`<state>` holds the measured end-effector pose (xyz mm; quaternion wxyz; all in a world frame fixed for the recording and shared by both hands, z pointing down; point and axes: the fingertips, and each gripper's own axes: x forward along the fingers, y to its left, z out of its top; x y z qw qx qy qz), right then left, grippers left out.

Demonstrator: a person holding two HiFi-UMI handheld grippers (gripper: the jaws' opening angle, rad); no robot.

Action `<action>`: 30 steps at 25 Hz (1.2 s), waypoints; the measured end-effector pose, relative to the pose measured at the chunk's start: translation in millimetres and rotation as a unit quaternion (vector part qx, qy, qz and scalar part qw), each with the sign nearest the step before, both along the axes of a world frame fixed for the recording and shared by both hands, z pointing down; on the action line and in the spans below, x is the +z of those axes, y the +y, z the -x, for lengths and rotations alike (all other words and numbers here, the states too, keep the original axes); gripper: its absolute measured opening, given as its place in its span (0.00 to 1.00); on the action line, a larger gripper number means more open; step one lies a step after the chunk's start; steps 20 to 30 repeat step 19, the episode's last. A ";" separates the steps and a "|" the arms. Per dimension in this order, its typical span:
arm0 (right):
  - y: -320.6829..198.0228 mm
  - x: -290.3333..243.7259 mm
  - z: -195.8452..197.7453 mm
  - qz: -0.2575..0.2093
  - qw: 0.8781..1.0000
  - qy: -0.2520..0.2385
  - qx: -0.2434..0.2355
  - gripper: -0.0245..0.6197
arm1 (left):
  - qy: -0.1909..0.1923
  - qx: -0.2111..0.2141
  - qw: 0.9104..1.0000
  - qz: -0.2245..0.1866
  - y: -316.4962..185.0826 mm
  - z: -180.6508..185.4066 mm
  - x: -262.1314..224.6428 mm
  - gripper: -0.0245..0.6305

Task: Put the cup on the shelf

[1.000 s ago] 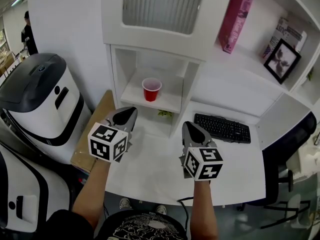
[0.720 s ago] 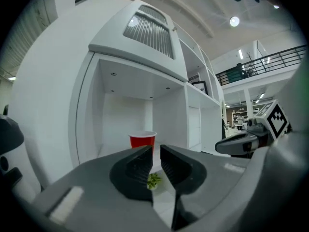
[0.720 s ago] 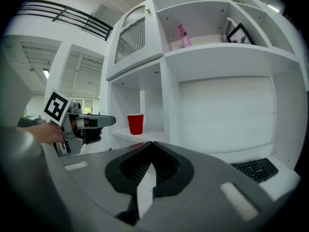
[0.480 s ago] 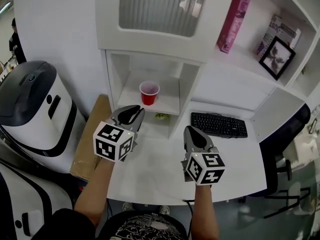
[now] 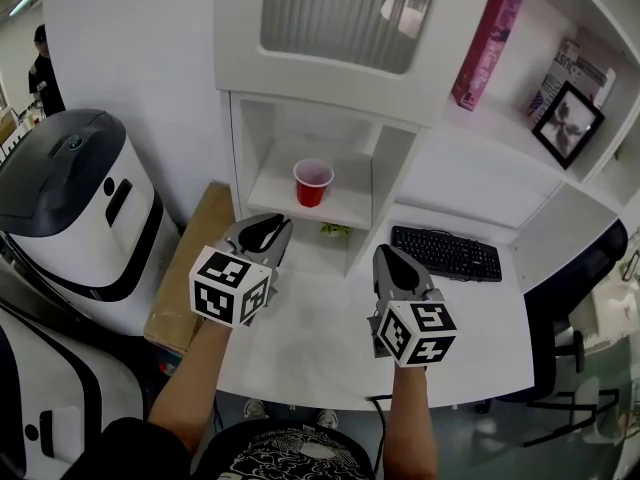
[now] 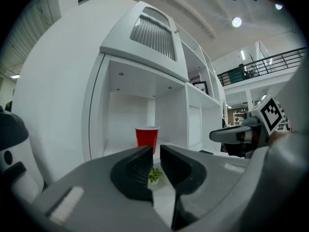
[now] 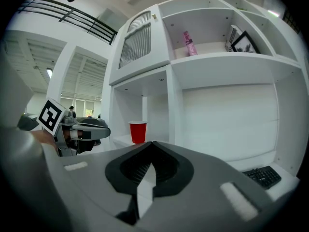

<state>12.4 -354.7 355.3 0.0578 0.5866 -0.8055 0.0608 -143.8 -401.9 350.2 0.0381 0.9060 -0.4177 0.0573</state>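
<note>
A red cup (image 5: 312,182) stands upright on the lower shelf (image 5: 345,206) of the white cabinet, free of both grippers; it also shows as the cup (image 6: 146,138) and the cup (image 7: 137,131). My left gripper (image 5: 268,226) hovers over the desk in front of and below the shelf. In its own view the left gripper (image 6: 154,151) has its jaws a narrow gap apart, with nothing between them. My right gripper (image 5: 388,256) is held to the right at about the same height. There the right gripper (image 7: 152,145) has its tips touching and holds nothing.
A small green plant (image 5: 334,230) sits under the shelf. A black keyboard (image 5: 446,254) lies on the white desk (image 5: 320,338). A large white-and-black machine (image 5: 80,208) and a cardboard box (image 5: 185,268) stand at left. Upper shelves hold a pink book (image 5: 480,46) and a picture frame (image 5: 566,122).
The cup has stayed on the shelf. Both grippers have kept low over the desk and sit slightly lower in the view; the head camera has shifted a little.
</note>
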 end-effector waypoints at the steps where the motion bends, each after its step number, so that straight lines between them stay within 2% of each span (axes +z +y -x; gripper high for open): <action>1: -0.1 -0.4 0.0 0.000 1.000 0.000 -0.001 0.08 | 0.000 -0.001 1.000 0.000 0.3 0.1 -0.1 0.11; 30: 6.8 -4.5 -5.2 -0.006 1.000 0.006 -0.002 0.07 | -0.002 0.000 1.000 0.004 9.0 -6.9 2.0 0.11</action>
